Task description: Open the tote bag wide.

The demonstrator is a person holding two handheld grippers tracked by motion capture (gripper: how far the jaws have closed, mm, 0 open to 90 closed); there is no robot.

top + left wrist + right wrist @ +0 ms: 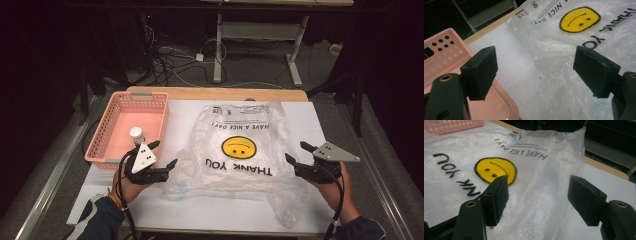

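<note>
A clear plastic bag point(235, 150) with a yellow smiley face and "THANK YOU" print lies flat on the white sheet covering the table. My left gripper point(164, 154) hovers open at the bag's left edge, next to the pink basket point(115, 132). In the left gripper view the bag point(574, 40) lies ahead between the spread jaws, with nothing held. My right gripper point(298, 152) stands open at the bag's right edge. Through the right gripper view the bag point(524, 177) spreads beneath and beyond the jaws.
The pink basket point(446, 52) stands at the table's left, with a small white-capped bottle point(136, 134) upright near its front. A wooden table edge point(215, 93) runs along the back. Cables and a desk frame point(260, 35) lie on the floor beyond.
</note>
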